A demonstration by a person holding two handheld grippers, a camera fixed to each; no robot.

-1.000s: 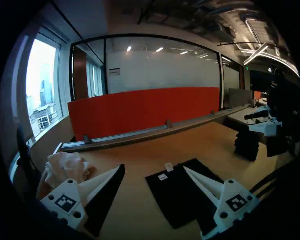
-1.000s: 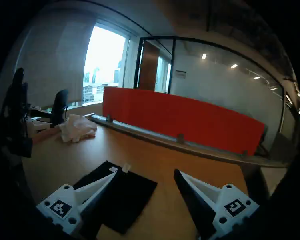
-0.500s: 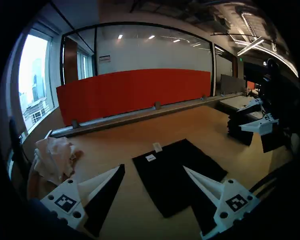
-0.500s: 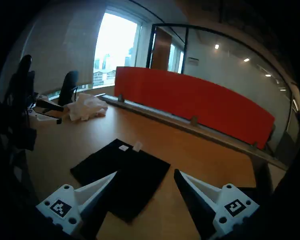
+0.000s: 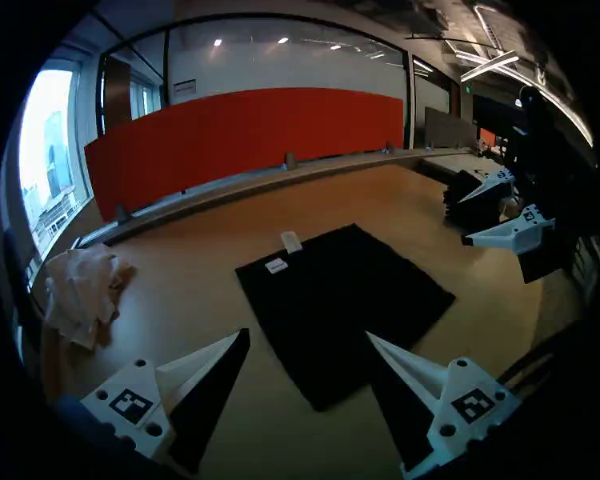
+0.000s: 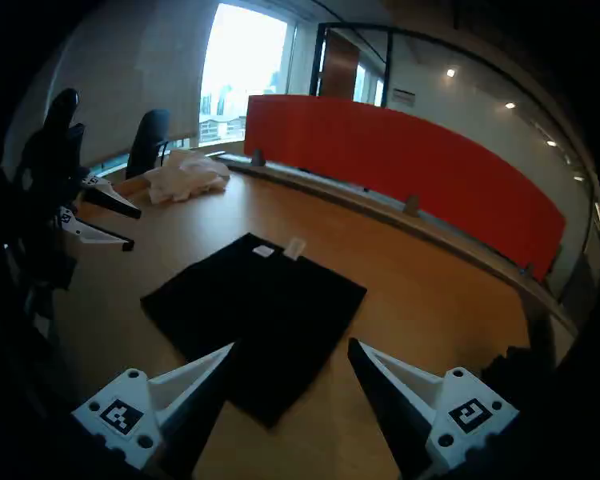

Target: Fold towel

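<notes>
Nearest in the left gripper view, the left gripper (image 5: 306, 334) has its two white fingers spread wide with nothing between them, and the near corner of the black towel (image 5: 344, 296) shows in the gap. In the right gripper view, the right gripper (image 6: 290, 344) is likewise wide open and empty, pointing at the towel's near edge. The towel lies flat and unfolded on the wooden table (image 5: 204, 264), roughly in the middle, between the two grippers. Two small white tags (image 5: 290, 240) sit at its far edge. To the left, well apart from the towel, a crumpled white cloth (image 5: 80, 288) rests near the table's edge. A dark folded pile (image 5: 464, 196) sits at the right. Farthest back, a red divider panel (image 5: 244, 136) runs along the table's rear, with a bright window (image 6: 244, 56) beyond.
</notes>
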